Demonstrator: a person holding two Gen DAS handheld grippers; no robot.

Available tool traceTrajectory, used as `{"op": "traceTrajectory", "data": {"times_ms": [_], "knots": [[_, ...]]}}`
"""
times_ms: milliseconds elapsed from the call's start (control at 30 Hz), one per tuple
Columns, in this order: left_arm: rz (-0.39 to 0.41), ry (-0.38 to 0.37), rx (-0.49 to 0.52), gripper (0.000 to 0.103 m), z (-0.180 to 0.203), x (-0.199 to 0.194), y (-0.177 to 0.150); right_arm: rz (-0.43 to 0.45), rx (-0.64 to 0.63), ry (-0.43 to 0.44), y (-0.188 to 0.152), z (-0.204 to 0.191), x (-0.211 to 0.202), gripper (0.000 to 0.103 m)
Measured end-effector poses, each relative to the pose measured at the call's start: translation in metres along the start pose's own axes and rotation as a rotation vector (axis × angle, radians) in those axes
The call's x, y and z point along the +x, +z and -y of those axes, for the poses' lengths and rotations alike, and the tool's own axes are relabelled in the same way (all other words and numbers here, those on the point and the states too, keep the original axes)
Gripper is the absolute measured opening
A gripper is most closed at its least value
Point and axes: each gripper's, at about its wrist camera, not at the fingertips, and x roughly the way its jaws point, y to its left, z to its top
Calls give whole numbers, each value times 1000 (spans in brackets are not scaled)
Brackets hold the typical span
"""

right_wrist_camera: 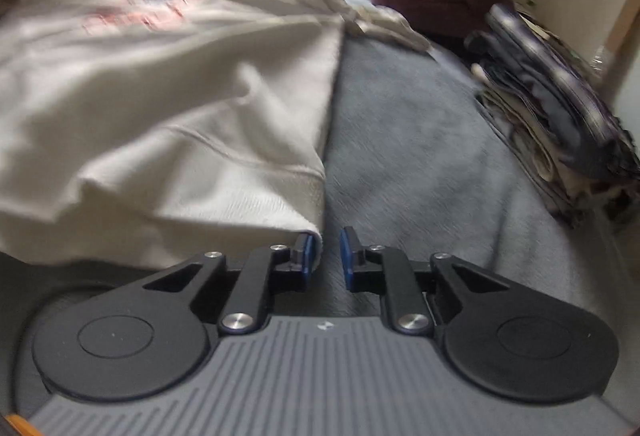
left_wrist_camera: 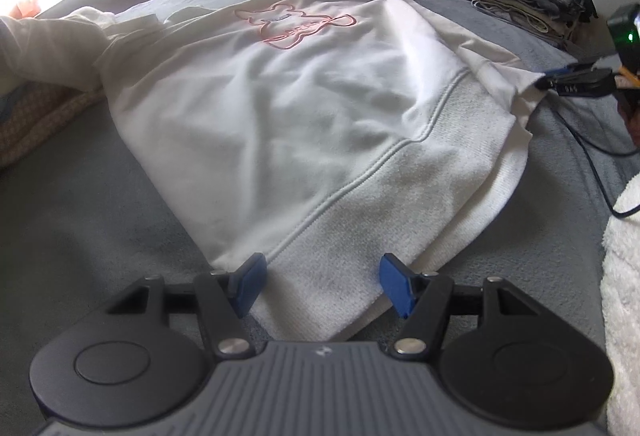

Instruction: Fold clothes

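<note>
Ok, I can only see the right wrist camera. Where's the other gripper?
Observer: The left gripper is at the near corner of the white sweatshirt. It is open, with the ribbed hem between its fingers.
Operator: What's the blurry pink stuff on it?
Observer: It's a pink bear outline on the chest.
Operator: Is anything near my gripper that I can't see?
Observer: Yes. A black cable lies on the grey bedcover, just below the right gripper in the left wrist view.
</note>
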Motion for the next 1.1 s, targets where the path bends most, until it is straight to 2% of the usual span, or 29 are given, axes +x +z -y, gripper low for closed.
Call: {"op": "traceTrajectory", "data": {"times_ms": [67,200,300,367,467,600,633,700,767,833,933,1100], "knots": [[0,0,1,64,0,0,-1,44,14,-32,0,0,-9,3],[0,1,3,64,0,0,-2,157,32,-131,2,1,-45,1],[-3,-1,8,64,0,0,-1,58,85,-145,-14,15,-30,1],[-4,-2,15,64,0,0,0,8,162,-116,-25,31,-20,0],[-14,-8,8,64,-3,-4,-3,67,238,-120,-25,45,-33,1],[-27,-16,-1,64,-6,-8,-6,-48,292,-78,-41,56,-8,1],[-30,-18,-3,64,-7,-9,-7,-46,306,-73,-42,58,-9,2],[-37,-23,-8,64,-8,-12,-9,-38,335,-65,-43,63,-12,6],[-43,-27,-12,63,-10,-14,-11,-54,370,-52,-46,71,-13,23],[-49,-31,-16,62,-11,-17,-12,-70,417,-38,-51,80,-15,24],[-14,-9,50,62,-1,-22,-12,-69,524,-17,-60,100,-23,24],[45,28,159,62,17,-32,-12,30,600,19,-62,117,-57,24]]}}
